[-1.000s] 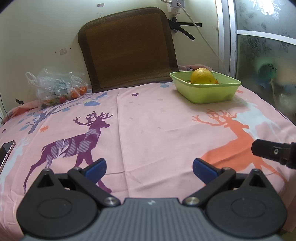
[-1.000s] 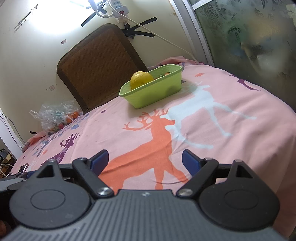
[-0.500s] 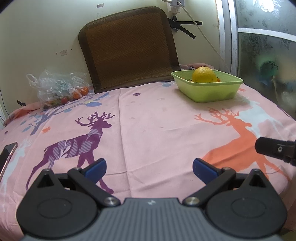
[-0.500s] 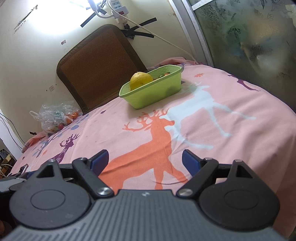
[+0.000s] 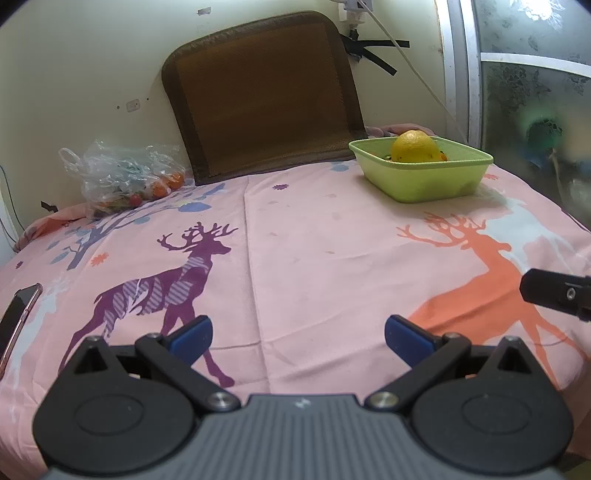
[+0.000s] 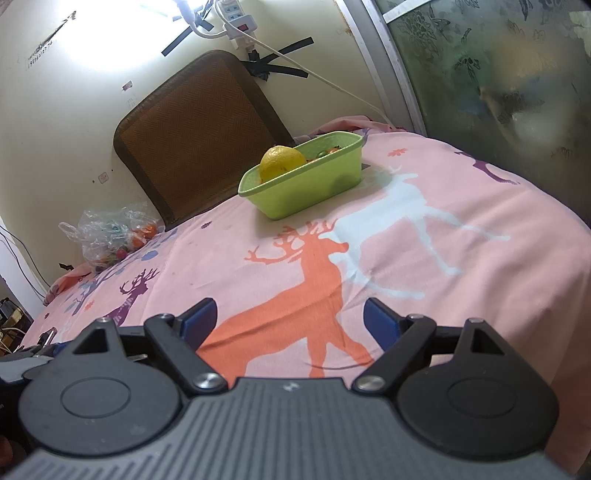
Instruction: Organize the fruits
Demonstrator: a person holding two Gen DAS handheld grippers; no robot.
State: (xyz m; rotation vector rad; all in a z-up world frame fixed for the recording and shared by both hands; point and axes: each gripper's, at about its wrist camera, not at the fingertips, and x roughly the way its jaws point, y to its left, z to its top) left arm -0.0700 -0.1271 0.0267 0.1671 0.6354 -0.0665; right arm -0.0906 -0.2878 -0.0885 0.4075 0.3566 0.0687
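A green basin stands at the far right of the pink deer-print cloth, holding a large yellow citrus fruit and small fruits barely visible behind it. A clear plastic bag with small orange and red fruits lies at the far left by the wall. My left gripper is open and empty, low over the cloth's near part. My right gripper is open and empty too, over the orange deer; part of it shows at the left wrist view's right edge.
A brown woven mat leans on the back wall. A phone lies at the cloth's left edge. A frosted glass door stands to the right. A power strip and its cable hang on the wall. The cloth drops off at its near right edge.
The left wrist view has shifted slightly, so the basin and bag sit a little further right and the phone nearer the left edge. Both grippers stay open. The right view is unchanged.
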